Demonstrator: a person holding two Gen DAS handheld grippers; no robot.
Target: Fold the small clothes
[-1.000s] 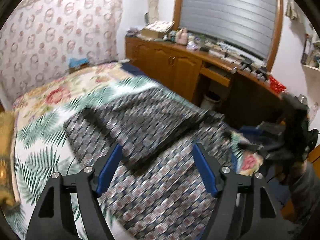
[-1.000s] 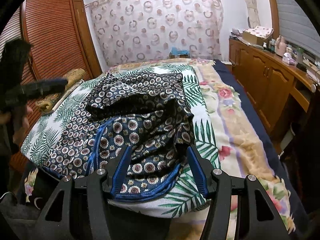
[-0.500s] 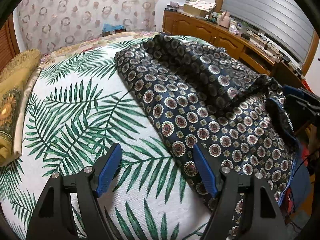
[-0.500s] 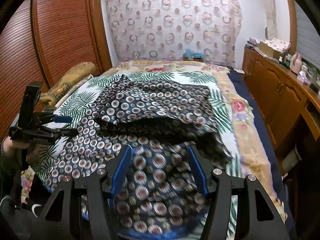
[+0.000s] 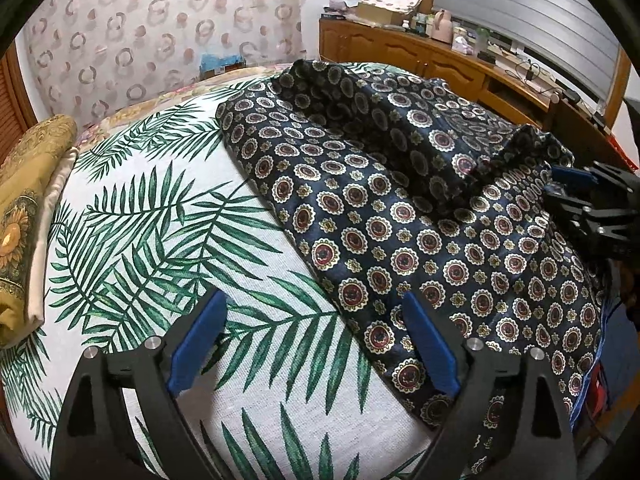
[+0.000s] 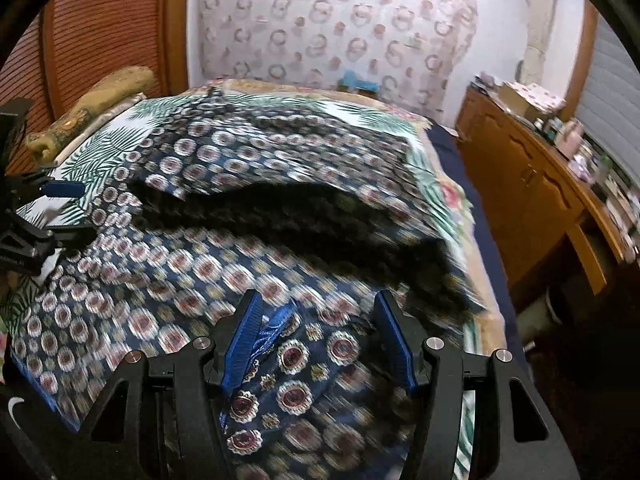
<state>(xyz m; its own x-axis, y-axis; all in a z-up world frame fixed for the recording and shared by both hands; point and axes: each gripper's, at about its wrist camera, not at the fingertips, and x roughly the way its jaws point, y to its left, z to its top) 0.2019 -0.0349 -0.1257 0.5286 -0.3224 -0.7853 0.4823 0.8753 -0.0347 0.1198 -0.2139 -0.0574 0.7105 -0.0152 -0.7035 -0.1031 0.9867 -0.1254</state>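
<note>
A navy garment with round medallion print lies spread on the palm-leaf bedspread, its far half folded over into a ridge. My left gripper is open and empty, low over the bedspread at the garment's left edge. My right gripper is open, with the garment and its blue hem band lying between the fingers; the view is blurred. The right gripper shows in the left wrist view at the garment's right edge. The left gripper shows in the right wrist view.
A rolled gold blanket lies along the bed's left side. A wooden cabinet with clutter on top runs along the right of the bed. A patterned curtain hangs behind the bed. A wooden slatted door stands at left.
The left gripper swung from over the garment's middle to its left edge and came lower. The right gripper moved forward onto the garment, whose hem band now lies between its fingers.
</note>
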